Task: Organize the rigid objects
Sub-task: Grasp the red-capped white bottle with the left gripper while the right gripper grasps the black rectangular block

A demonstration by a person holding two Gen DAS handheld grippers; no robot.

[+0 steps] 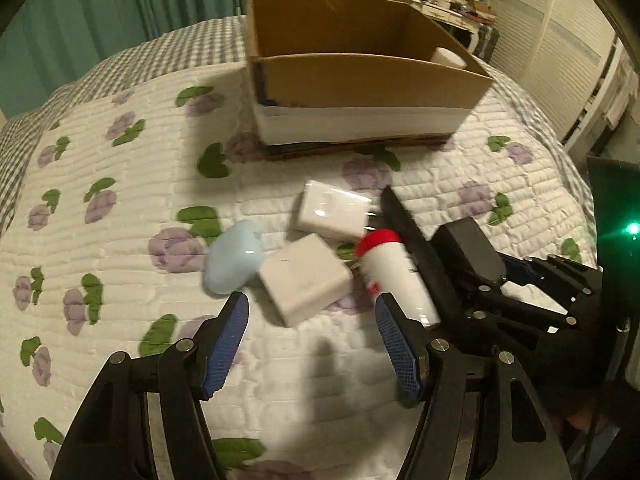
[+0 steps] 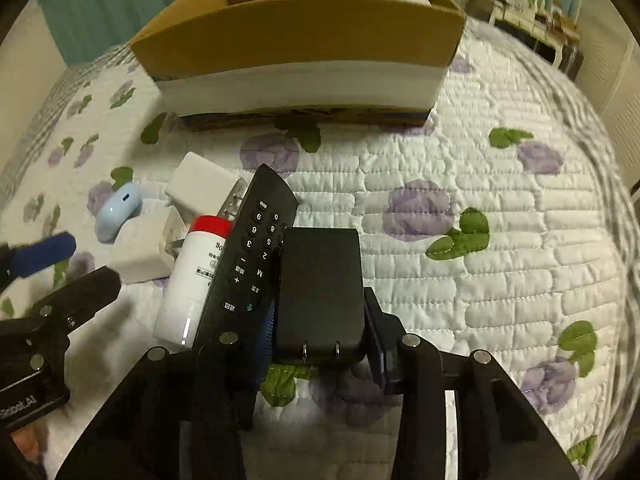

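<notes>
The right tool [image 2: 320, 344] is closed on a black power adapter [image 2: 320, 292], whose two metal prongs point back toward the camera. A black remote control [image 2: 250, 260] leans against the left side of the adapter, and I cannot tell if the tool presses it too. Just left of the remote lies a white bottle with a red cap [image 2: 192, 276] on the quilted bed cover [image 2: 460, 280].

The left tool [image 1: 312, 344] hangs wide apart and holds nothing, just above a white square charger [image 1: 304, 280]. A second white charger [image 1: 334, 210] lies beyond it, and a light blue case [image 1: 232, 258] is beside it on the left. The cardboard box [image 1: 360, 80] stands farther back on the bed, with one white object [image 1: 450, 56] in its right corner.
</notes>
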